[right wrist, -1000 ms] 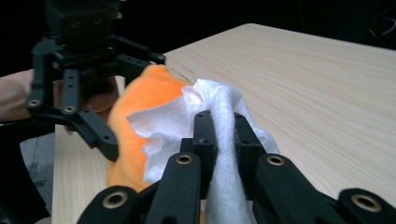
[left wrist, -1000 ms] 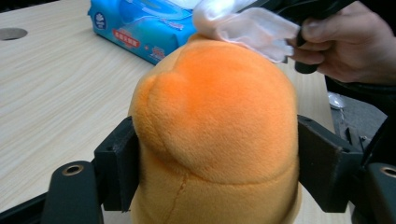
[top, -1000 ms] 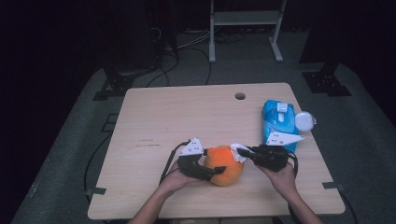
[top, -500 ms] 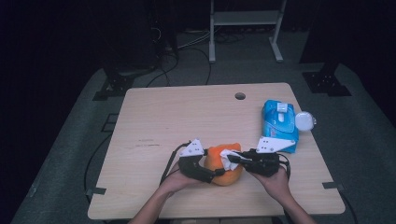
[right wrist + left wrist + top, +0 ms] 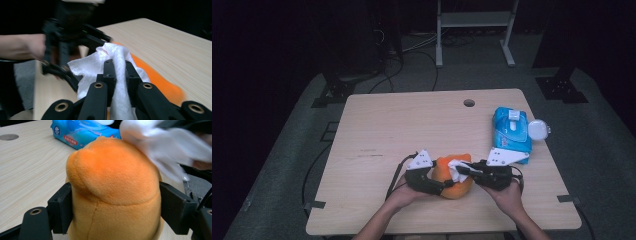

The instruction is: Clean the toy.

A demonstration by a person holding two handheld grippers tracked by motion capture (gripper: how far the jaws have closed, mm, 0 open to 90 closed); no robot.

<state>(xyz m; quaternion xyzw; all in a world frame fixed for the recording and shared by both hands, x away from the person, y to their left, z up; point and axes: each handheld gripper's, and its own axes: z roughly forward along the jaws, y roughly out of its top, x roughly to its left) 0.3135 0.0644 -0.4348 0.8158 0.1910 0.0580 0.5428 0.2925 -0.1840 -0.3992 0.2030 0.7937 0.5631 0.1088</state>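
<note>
No words can be read anywhere; the blue wipes pack [image 5: 82,132] at the far right of the bench [image 5: 402,130] carries a round white logo and a red label, both too small to read

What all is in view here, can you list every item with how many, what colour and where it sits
plush toy: one, orange, near edge of the table, clamped between the left gripper's jaws
wet wipe: one, white, pinched in the right gripper, lying on top of the plush toy
wet wipes pack: one, blue, right side of the table
round lid: one, white, just right of the wet wipes pack at the table's edge
table: one, light wood, with a cable hole near its far edge
metal frame: one, white, on the floor behind the table
left gripper: one, black, shut on the plush toy
right gripper: one, black, shut on the wet wipe
hands: two, holding the grippers, at the bottom
</note>
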